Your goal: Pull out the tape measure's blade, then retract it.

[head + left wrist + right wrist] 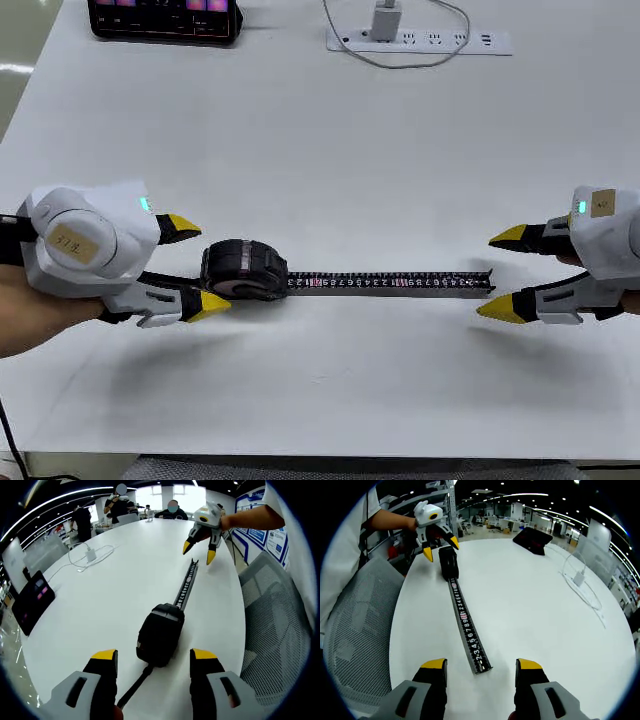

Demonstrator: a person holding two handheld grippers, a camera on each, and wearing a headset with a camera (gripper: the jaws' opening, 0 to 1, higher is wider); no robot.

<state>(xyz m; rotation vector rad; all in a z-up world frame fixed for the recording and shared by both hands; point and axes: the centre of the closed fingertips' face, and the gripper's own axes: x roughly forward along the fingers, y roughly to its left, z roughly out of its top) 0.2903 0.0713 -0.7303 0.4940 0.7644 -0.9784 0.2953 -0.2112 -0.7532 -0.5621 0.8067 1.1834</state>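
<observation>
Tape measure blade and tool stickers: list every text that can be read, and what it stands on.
"2 3 4 5": scale near the end of the tape measure blade, right gripper view; the numbers farther along are too small to read.
Large sticker on the left tool: handwriting, blurred, unreadable.
Small sticker on the right tool: too small to read.

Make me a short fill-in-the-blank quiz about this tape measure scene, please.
The blade runs from its ____ case toward the right gripper.
The case lies by the left gripper on a ____ table.
Both grippers' jaws stand ____, holding nothing.
Missing words: black, white, open.
</observation>
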